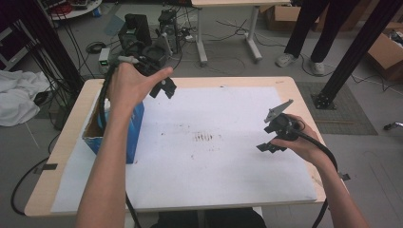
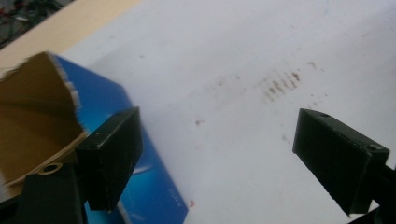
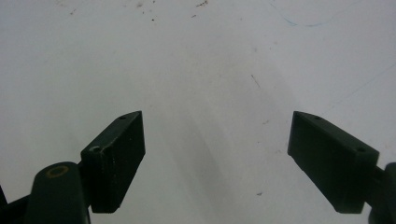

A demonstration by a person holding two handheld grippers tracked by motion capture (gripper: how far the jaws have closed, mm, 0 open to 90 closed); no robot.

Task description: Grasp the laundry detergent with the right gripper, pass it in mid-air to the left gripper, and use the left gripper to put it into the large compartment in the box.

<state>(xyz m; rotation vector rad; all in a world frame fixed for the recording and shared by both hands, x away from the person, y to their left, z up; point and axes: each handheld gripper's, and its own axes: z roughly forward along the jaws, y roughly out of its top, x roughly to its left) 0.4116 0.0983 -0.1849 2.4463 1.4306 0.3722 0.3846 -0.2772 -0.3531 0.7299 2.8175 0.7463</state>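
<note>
Paper sheet [image 1: 218,156], white, covers most of the wooden table [image 1: 304,95]; faint brown smudges [image 1: 204,137] near its middle, small specks around. Nothing lies between the two grippers.

Right gripper [image 1: 271,147] sits low over right part of sheet, held in right hand [image 1: 304,142], grey three-cornered plate on top, black cable trailing back along the forearm. Right gripper view: jaws spread wide, nothing between them, bare paper beneath.

Left gripper [image 1: 162,89] held higher in left hand [image 1: 130,88], above far left part of sheet, just beside the box. Jaws wide apart, empty. In left gripper view, gripper [image 2: 217,154] looks down at sheet, one jaw overlapping the box edge in the frame; contact cannot be told.

Blue cardboard box [image 1: 135,128] stands at left edge of sheet, partly hidden by left forearm. Top open, torn brown flap [image 2: 42,93], brown inside, blue printed side [image 2: 149,196]. Contents cannot be told.

Beyond table: grey floor, cables, black equipment [image 1: 142,38], white cloth [image 1: 19,95] at left, another table's legs, a person's legs [image 1: 309,33] standing, cardboard boxes at right.
</note>
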